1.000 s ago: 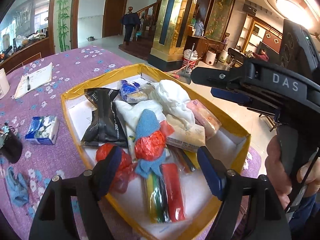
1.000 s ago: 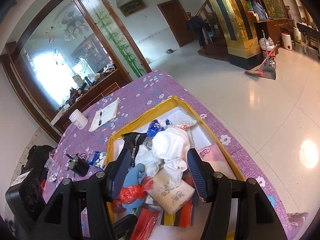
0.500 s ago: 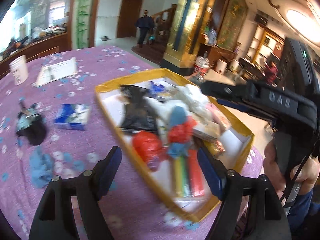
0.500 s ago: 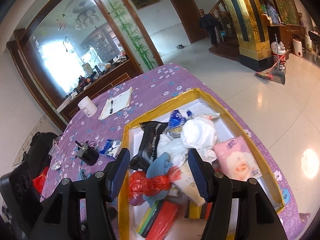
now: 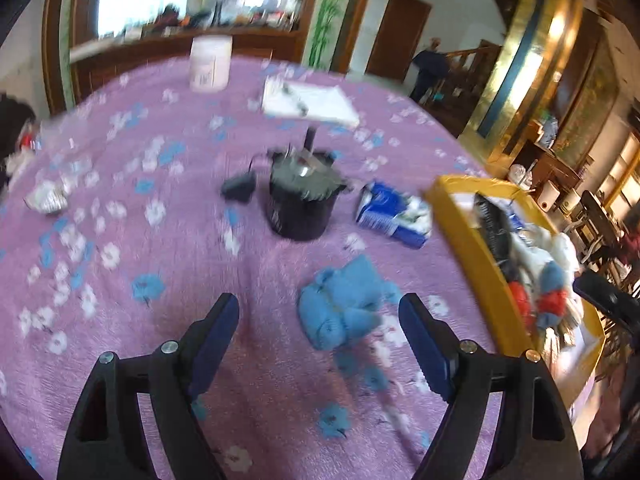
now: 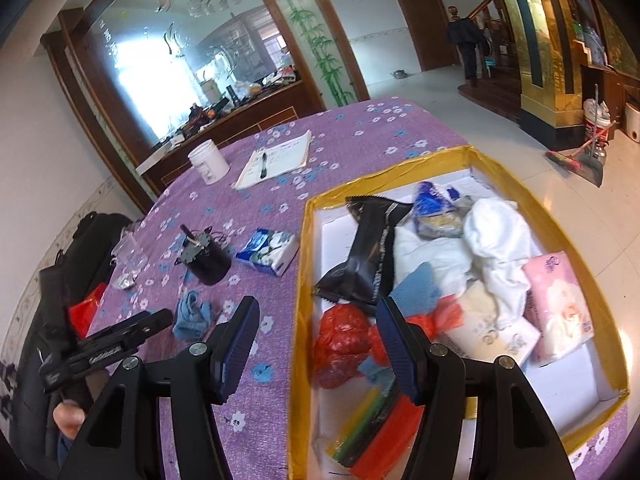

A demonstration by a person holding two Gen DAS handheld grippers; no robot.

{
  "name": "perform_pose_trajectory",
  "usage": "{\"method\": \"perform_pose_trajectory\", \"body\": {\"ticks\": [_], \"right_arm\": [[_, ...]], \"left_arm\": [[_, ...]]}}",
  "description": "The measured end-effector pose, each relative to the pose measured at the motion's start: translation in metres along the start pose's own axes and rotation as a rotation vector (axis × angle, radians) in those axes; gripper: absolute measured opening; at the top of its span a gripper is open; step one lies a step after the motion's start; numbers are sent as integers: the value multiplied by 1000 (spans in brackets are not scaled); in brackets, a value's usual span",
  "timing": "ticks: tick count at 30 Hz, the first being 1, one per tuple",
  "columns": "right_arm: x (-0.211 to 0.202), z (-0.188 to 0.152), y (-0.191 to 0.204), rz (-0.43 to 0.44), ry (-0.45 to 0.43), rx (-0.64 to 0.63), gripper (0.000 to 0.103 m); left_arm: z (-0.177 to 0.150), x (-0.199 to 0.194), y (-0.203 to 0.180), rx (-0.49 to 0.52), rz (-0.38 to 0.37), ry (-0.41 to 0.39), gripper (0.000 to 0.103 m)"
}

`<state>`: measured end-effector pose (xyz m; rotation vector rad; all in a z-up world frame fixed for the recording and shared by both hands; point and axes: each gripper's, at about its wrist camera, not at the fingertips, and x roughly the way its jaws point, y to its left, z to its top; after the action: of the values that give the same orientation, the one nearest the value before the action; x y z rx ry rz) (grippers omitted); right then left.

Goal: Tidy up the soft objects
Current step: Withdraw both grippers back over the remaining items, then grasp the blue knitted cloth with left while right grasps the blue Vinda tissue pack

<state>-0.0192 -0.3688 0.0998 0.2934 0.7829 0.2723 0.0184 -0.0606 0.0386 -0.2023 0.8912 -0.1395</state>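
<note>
A crumpled blue cloth (image 5: 344, 308) lies on the purple flowered tablecloth just ahead of my left gripper (image 5: 320, 340), which is open and empty; the cloth also shows in the right wrist view (image 6: 192, 314). The yellow-rimmed box (image 6: 302, 280) holds soft things: a white cloth (image 6: 496, 236), a black packet (image 6: 372, 252), red bags (image 6: 340, 340), a pink tissue pack (image 6: 556, 304). My right gripper (image 6: 316, 352) is open and empty above the box's left rim. The box also shows at the right of the left wrist view (image 5: 472, 248).
A blue tissue pack (image 6: 268, 250) and a black motor with wires (image 6: 204, 258) sit left of the box. A white jar (image 6: 208, 164) and a notebook with a pen (image 6: 276, 160) lie farther back. A black bag (image 6: 60, 280) is at the table's left edge.
My left gripper has swung left, away from the box, and now faces the blue cloth on the tablecloth. My right gripper has shifted left to the box's left rim.
</note>
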Motion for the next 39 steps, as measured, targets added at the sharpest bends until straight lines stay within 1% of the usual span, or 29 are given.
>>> {"method": "perform_pose_trajectory", "body": {"ticks": [3,6,7,8,9,10,14,16,18,20,22,24,25,26,27,29,30,31,34,37,39], "right_arm": [[6,1,7,2,19,-22,65],[17,7,19,12,57,-58,67],[22,10,23,12,76,-78,67],[27,13,28,14,90,-93,67],[34,19,35,22,109,-119,67],[40,23,41,25,122,-140,67],[78,52,65,32,178,-231,67],[108,70,76,49,229,-254,67],[134,84,81,59,266,-238,67],[161,93,83,98,324,-207,67],[184,99,83,94,354,-163,67],[207,104,85,101,400,-149,67],[217,106,85,84,411,-143,67],[225,109,82,38,403,-138,67],[233,111,80,13,407,-134,67],[245,110,73,27,451,-106,67],[249,109,69,31,470,-88,67],[247,108,70,32,460,-96,67],[235,96,71,87,515,-66,67],[223,79,81,64,569,-145,68],[217,69,84,70,584,-181,68]], "left_arm": [[3,19,-7,18,13,37,81],[8,34,-15,44,15,51,81],[8,38,-18,56,29,54,73],[7,39,-19,64,29,53,63],[6,41,-20,71,26,57,42],[5,43,-19,72,25,64,42],[4,35,-13,48,13,30,41],[4,35,-9,35,10,30,41],[2,34,-8,36,10,29,41],[1,33,-9,42,12,27,41],[1,33,-9,44,12,26,42],[1,32,-7,36,4,28,42],[2,32,-6,33,1,29,42],[2,32,-5,28,-3,30,42],[2,32,-5,25,-6,31,42],[2,32,-3,20,-11,32,42],[2,32,-3,19,-13,32,42],[1,31,-3,19,-14,32,42],[1,30,-4,22,-11,31,42],[1,30,-4,23,-10,29,42],[1,30,-5,24,-8,30,42]]}}
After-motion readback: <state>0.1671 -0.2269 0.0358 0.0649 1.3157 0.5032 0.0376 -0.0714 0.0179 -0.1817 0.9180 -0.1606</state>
